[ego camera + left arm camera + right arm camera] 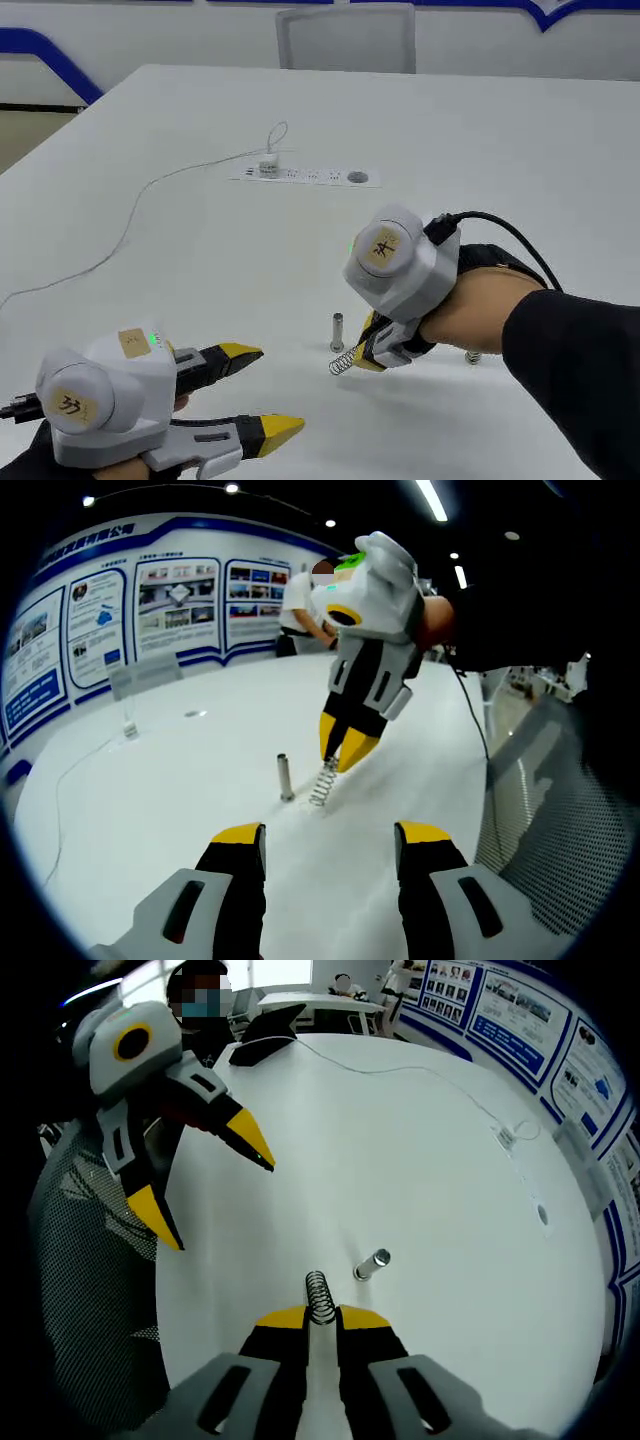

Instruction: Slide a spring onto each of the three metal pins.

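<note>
Near the lower middle of the head view, the right tool (pixel 364 356) is pressed together on one end of a spring (pixel 343 362). The free end of the spring points toward the lower left of the frame, low over the white bench (pixel 200 250); whether it touches the surface cannot be told. Just above the spring in the frame, a short metal pin (pixel 337 331) stands upright on the bench, close to the spring but apart from it.

From the right gripper view, the spring (pixel 319 1295) sticks up from between the yellow tips at the bottom centre, and the pin (pixel 372 1264) sits just to its upper right.

At the lower left of the head view, the left tool (pixel 255 390) is spread wide with nothing between its yellow tips, well apart from the pin. The left gripper view has those tips parted at the bottom, with the right tool (pixel 340 760), spring and pin in the middle beyond them.

Toward the upper middle of the head view, a white power strip (pixel 300 175) lies flat on the bench. A thin cable (pixel 130 215) trails from it to the left edge. A grey chair (pixel 345 38) stands behind the bench at the top edge.
</note>
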